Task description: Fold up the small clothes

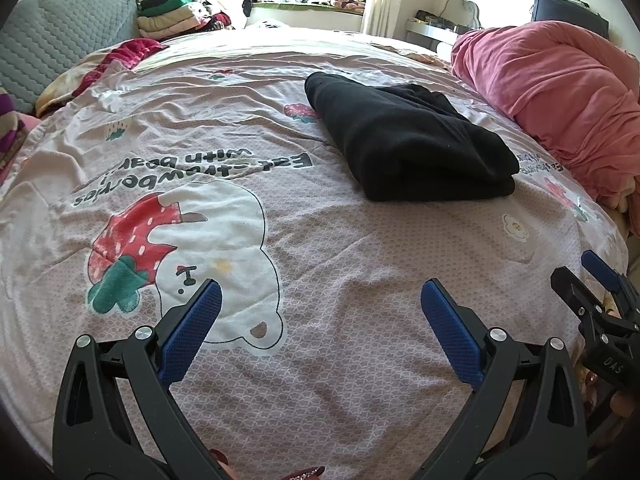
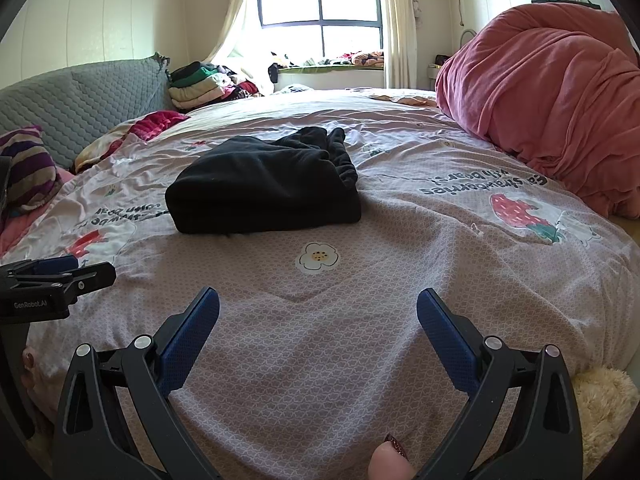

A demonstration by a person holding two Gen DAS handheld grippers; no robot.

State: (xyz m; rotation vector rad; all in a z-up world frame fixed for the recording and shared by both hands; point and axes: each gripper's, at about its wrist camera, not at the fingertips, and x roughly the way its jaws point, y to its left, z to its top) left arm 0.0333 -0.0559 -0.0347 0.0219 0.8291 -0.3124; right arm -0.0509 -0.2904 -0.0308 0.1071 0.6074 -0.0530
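Observation:
A black garment point(image 1: 412, 144) lies folded in a compact stack on the pink printed bedsheet point(image 1: 320, 264). It shows in the right wrist view point(image 2: 264, 188) too, straight ahead and beyond the fingers. My left gripper point(image 1: 320, 296) is open and empty, hovering over the sheet short of the garment. My right gripper point(image 2: 318, 304) is open and empty, also short of it. The right gripper shows at the right edge of the left wrist view point(image 1: 592, 284). The left gripper shows at the left edge of the right wrist view point(image 2: 60, 274).
A bunched pink duvet point(image 2: 552, 100) fills the bed's right side. A grey quilted headboard point(image 2: 80, 108) and striped pillow point(image 2: 28, 168) stand at left. Stacked clothes point(image 2: 196, 84) lie at the far left below the window. A cream plush thing point(image 2: 604, 408) sits at the bed's near right edge.

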